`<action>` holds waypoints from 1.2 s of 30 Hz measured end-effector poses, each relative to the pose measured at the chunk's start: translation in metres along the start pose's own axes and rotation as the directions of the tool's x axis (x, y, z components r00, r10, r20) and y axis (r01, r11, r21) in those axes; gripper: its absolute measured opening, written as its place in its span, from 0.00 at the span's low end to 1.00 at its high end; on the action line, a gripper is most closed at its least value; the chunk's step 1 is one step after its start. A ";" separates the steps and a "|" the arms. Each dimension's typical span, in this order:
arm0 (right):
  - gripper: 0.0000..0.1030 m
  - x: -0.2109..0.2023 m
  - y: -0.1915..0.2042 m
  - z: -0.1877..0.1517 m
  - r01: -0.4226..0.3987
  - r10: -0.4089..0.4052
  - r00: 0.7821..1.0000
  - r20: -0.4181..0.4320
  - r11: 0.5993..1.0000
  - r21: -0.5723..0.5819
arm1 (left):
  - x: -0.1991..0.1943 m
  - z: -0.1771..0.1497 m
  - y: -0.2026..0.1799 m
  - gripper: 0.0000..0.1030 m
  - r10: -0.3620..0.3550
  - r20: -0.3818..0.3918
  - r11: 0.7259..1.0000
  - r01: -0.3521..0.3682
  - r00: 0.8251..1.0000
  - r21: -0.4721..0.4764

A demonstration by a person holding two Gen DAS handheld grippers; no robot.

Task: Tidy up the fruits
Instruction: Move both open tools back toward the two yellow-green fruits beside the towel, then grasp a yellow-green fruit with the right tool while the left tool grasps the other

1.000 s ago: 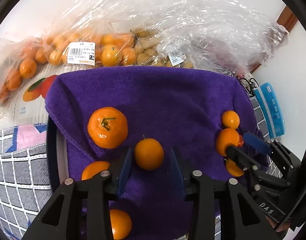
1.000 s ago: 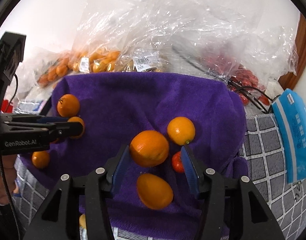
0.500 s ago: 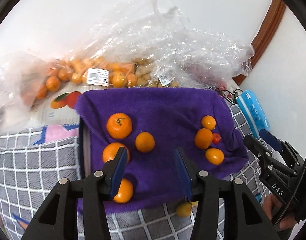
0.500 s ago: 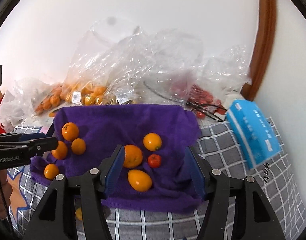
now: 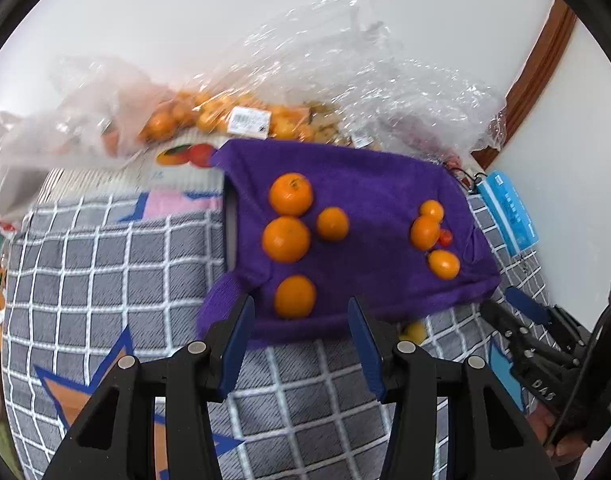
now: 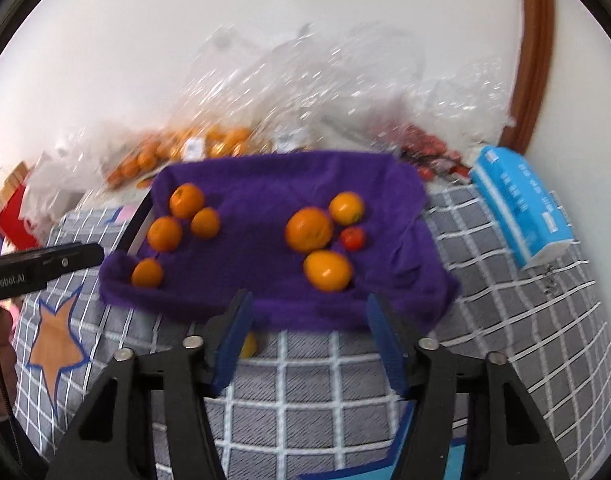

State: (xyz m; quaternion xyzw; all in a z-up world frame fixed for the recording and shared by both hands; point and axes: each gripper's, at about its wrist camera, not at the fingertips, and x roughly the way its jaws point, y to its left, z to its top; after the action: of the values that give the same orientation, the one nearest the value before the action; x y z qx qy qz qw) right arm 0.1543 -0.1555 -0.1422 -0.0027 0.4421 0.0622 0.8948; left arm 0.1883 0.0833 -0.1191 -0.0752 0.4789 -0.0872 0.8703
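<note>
A purple towel (image 5: 369,184) (image 6: 265,184) lies over a tray on a grey checked cloth. On its left side sit several oranges (image 5: 290,194) (image 6: 186,201). On its right side sit three orange fruits (image 5: 424,232) (image 6: 309,229) and a small red tomato (image 5: 445,237) (image 6: 352,238). My left gripper (image 5: 299,328) is open and empty, held back from the towel's near edge. My right gripper (image 6: 309,328) is open and empty, also back from the near edge. A small yellow fruit (image 5: 412,332) (image 6: 247,345) lies on the cloth just under the towel's front edge.
Clear plastic bags of oranges (image 5: 209,116) (image 6: 193,144) and red fruit (image 6: 425,148) are piled against the wall behind the towel. A blue tissue pack (image 5: 509,212) (image 6: 521,204) lies at the right. The tray's dark rim (image 5: 228,216) shows at the towel's left.
Both grippers have pulled back and up from the towel, so the fruit looks smaller and farther. The orange between my left fingers one second ago now lies with the left group.
</note>
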 end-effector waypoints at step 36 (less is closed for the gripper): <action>0.24 0.036 0.013 -0.023 -0.018 0.016 0.997 -0.077 0.999 -0.036 | 0.031 -0.030 0.003 0.45 -0.015 -0.081 1.000 0.016 0.997 0.005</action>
State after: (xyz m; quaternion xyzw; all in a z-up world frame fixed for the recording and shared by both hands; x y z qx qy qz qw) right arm 0.1561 -0.1397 -0.1835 -0.0176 0.4749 0.0777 0.8764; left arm 0.1792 0.0781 -0.1612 -0.0730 0.5132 -0.0983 0.8495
